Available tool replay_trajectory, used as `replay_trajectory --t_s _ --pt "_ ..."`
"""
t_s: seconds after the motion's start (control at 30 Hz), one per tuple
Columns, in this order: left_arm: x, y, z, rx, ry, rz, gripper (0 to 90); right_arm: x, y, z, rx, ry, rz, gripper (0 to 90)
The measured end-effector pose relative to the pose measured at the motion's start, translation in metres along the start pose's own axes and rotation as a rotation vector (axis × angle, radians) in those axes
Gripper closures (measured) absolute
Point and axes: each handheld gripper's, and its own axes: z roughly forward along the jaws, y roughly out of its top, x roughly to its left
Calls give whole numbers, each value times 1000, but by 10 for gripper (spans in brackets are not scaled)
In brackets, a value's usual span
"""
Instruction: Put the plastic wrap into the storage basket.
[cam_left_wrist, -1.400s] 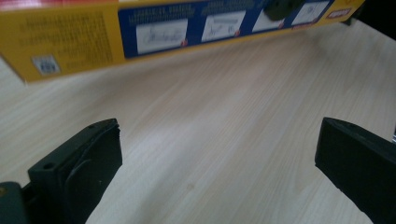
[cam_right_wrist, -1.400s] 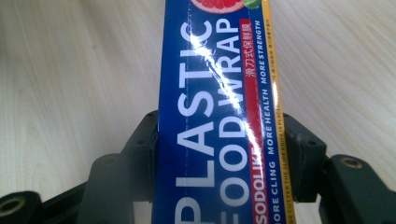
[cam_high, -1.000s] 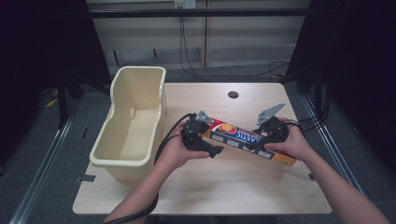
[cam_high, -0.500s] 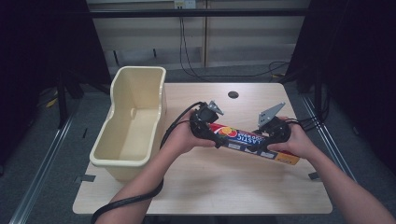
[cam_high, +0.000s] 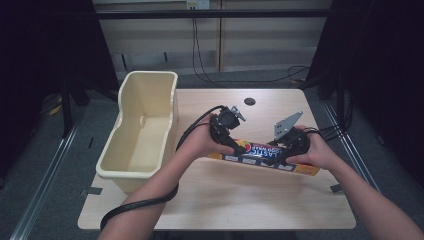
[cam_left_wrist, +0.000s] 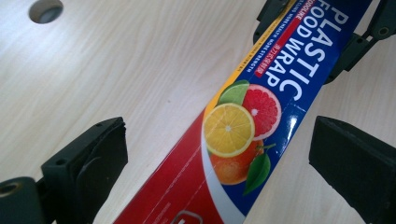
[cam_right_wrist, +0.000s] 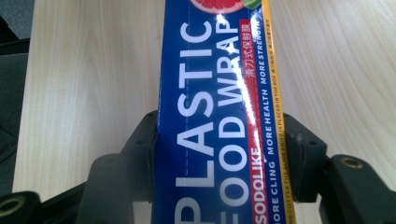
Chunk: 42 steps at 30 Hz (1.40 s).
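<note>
A long blue and red box of plastic food wrap (cam_high: 260, 154) lies slanted across the middle of the wooden table (cam_high: 225, 200). My right gripper (cam_high: 292, 145) is shut on its right half; in the right gripper view both pads (cam_right_wrist: 147, 149) press the sides of the box (cam_right_wrist: 215, 93). My left gripper (cam_high: 227, 127) is over the box's left end. In the left gripper view its jaws stand wide apart, with the box (cam_left_wrist: 233, 130) between them and gaps on both sides. The left gripper (cam_left_wrist: 219, 140) is open. Whether the box rests on the table I cannot tell.
A cream plastic bin (cam_high: 148, 75) stands along the table's left side, close to the left hand. A round hole (cam_high: 249, 101) is in the tabletop behind the grippers. A black cable (cam_high: 140, 202) trails from the left gripper down over the front edge.
The left hand and its gripper moved right and away from me, to above the box's left end. The right gripper kept its hold on the box and barely moved.
</note>
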Motion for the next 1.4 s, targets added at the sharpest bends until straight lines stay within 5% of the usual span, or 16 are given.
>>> replay_trajectory --t_s 0.77,1.1,1.13,1.4 --pt "-7 0 18 62 -93 22 10 3 5 -1 -16 49 -65 411" --pt "-9 -5 25 117 -114 62 96 5 7 0 -23 68 -88 411" --pt "-10 -6 26 98 -124 33 95 5 7 0 -21 66 -95 410" --pt "-16 -7 32 121 -178 130 268 8 8 1 -14 75 -124 409"
